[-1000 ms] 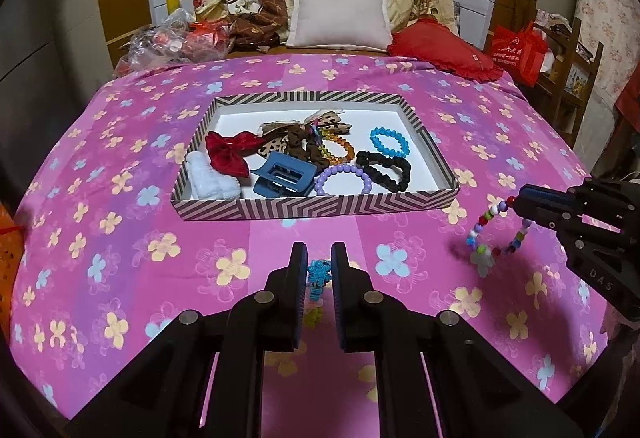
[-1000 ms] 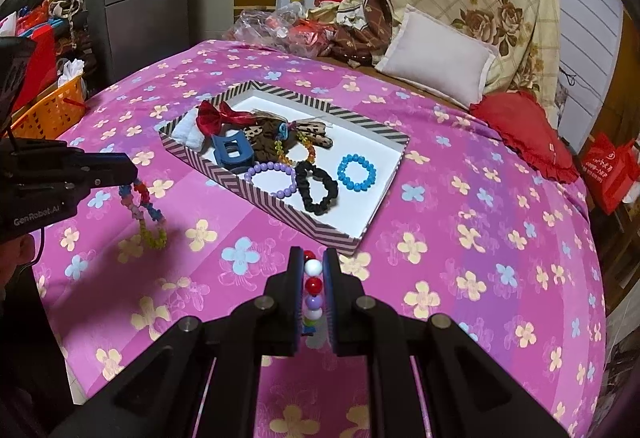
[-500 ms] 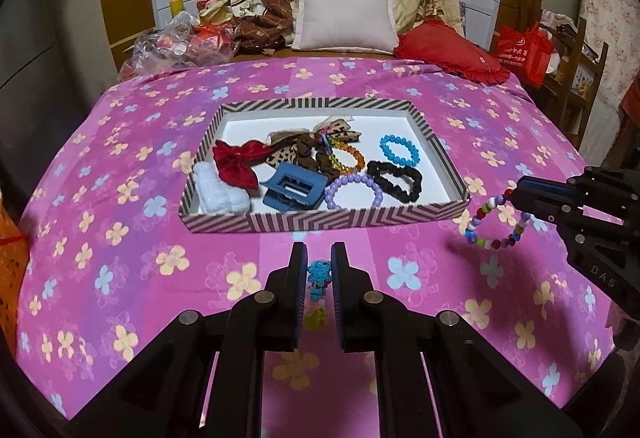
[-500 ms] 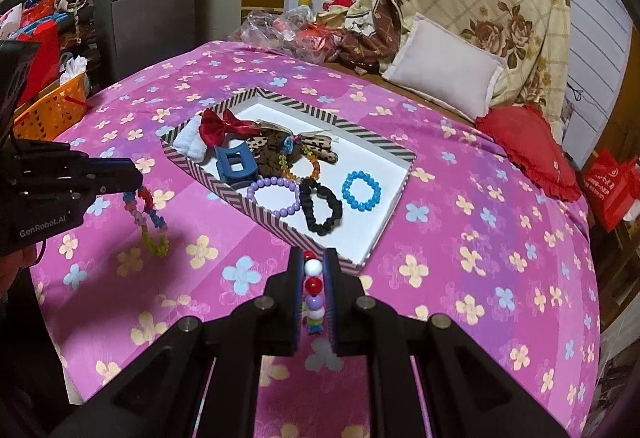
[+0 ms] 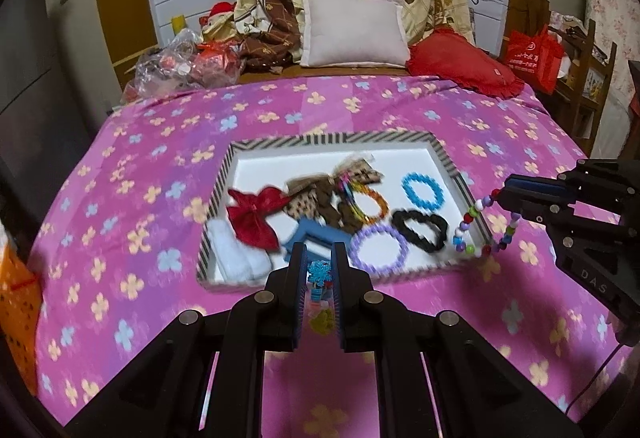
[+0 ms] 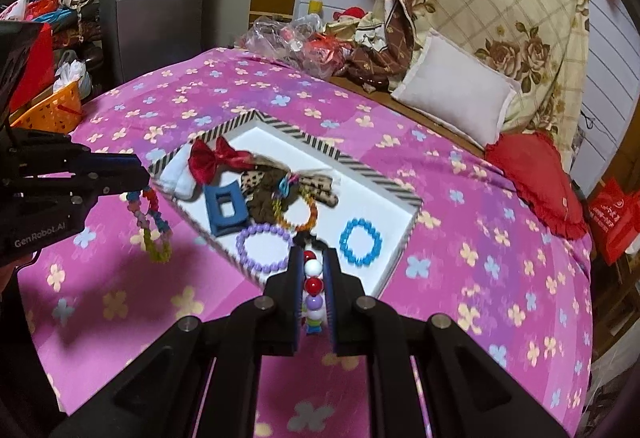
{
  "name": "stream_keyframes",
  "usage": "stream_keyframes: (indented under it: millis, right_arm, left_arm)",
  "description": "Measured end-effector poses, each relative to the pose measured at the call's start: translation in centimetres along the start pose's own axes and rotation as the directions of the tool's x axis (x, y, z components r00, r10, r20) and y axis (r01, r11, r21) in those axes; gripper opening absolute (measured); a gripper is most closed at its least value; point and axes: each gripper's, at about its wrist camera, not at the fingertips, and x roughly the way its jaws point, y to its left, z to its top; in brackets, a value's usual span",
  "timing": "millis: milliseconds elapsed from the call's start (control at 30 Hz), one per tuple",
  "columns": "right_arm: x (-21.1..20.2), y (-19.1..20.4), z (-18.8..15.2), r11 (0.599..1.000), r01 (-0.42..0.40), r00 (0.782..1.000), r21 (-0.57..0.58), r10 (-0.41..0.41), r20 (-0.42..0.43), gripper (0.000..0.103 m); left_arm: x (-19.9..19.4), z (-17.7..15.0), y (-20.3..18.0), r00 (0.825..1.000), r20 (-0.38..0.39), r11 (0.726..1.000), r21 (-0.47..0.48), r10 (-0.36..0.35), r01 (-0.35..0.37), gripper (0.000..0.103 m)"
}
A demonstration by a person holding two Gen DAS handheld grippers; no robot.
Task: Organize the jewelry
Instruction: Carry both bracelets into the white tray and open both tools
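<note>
A striped-rim white tray point(image 5: 224, 181) point(image 6: 412, 230) on the pink floral bedspread holds a red bow point(image 5: 252, 215), a blue claw clip point(image 6: 222, 207), purple point(image 5: 378, 248), blue point(image 5: 422, 191) and orange bead bracelets and a black scrunchie point(image 5: 420, 230). My left gripper point(image 5: 319, 266) point(image 6: 140, 183) is shut on a flower-bead bracelet point(image 5: 319, 272) point(image 6: 150, 224), hanging near the tray's front left edge. My right gripper point(image 6: 312, 266) point(image 5: 502, 197) is shut on a multicolour bead bracelet point(image 6: 312, 284) point(image 5: 476, 232), dangling over the tray's right front corner.
A white pillow point(image 5: 354, 27), a red cushion point(image 5: 460, 65) and a pile of bags and cloth point(image 5: 188, 61) lie at the head of the bed. An orange basket point(image 6: 52, 109) stands beside the bed. A wooden shelf with a red bag point(image 5: 532, 57) is on the right.
Both grippers have moved forward and up toward the tray with their bracelets. The multicolour bracelet now hangs over the tray's right front corner instead of over the bedspread.
</note>
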Motion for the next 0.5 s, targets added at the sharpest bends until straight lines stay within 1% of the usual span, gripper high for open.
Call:
stream_keyframes:
  millis: [200,333,500]
  right_arm:
    - [3.1,-1.7,2.4,0.999,-0.022,1.0,0.028,0.022,-0.011,0.009]
    - [5.5,-3.0,3.8,0.999,-0.027,0.999,0.047,0.028,-0.025,0.009]
    - [8.4,-4.7,5.0,0.991,-0.072,0.996,0.113,0.077,-0.034,0.01]
  left_arm:
    - [2.5,3.9,1.1,1.0,0.001,1.0,-0.011,0.025,-0.025,0.014]
    - [4.6,6.8,1.9,0.999,-0.003,0.998,-0.044,0.037,-0.037,0.014]
    - [7.8,9.9,2.4,0.997,-0.002,0.995,-0.065,0.079,-0.079,0.014]
